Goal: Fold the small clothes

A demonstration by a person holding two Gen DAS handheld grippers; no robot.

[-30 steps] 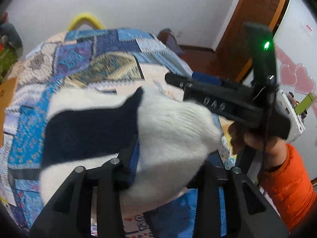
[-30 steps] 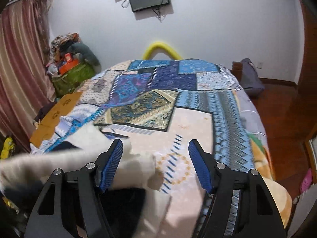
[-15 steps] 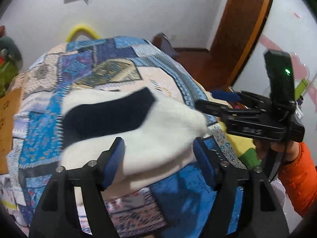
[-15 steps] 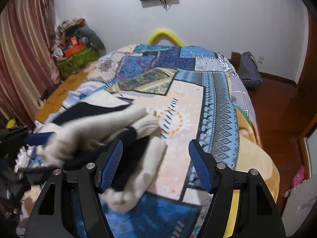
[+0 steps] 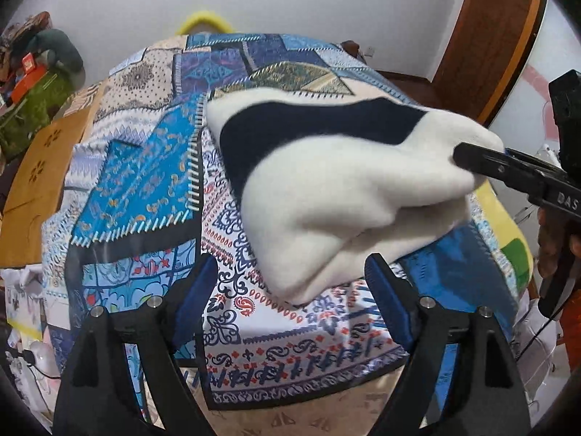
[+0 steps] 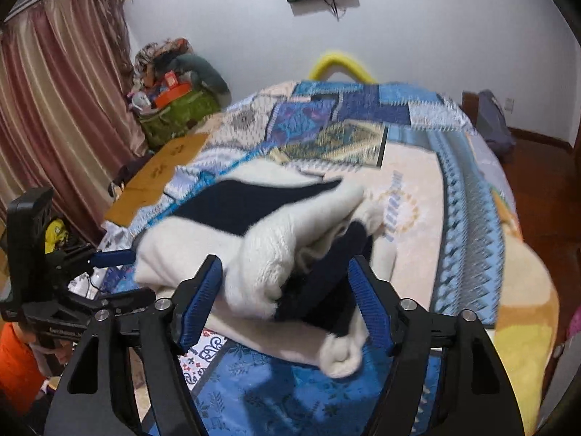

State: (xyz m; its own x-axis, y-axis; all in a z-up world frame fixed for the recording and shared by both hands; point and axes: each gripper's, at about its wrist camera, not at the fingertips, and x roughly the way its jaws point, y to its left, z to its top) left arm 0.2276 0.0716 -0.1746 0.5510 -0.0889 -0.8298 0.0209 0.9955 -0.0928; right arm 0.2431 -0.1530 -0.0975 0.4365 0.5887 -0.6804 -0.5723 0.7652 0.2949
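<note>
A fluffy white garment with a dark navy band (image 5: pixel 345 181) lies folded in a thick bundle on the patchwork bedspread (image 5: pixel 145 189). It also shows in the right wrist view (image 6: pixel 276 247). My left gripper (image 5: pixel 290 298) is open and empty, just short of the bundle's near edge. My right gripper (image 6: pixel 283 305) is open, its jaws on either side of the bundle's near end without closing on it. In the left wrist view the right gripper's finger (image 5: pixel 508 170) touches the bundle's right end. The left gripper (image 6: pixel 112 258) shows at the bundle's left in the right wrist view.
The bed's near edge (image 5: pixel 290 399) drops off just in front of the left gripper. A brown cardboard sheet (image 5: pixel 32 189) and a cluttered green bag (image 6: pixel 174 116) sit left of the bed. A wooden door (image 5: pixel 486 36) and floor lie to the right.
My left gripper has let go of the garment and pulled back from it. The garment has dropped onto the bed as a folded bundle. My right gripper has moved up to its end.
</note>
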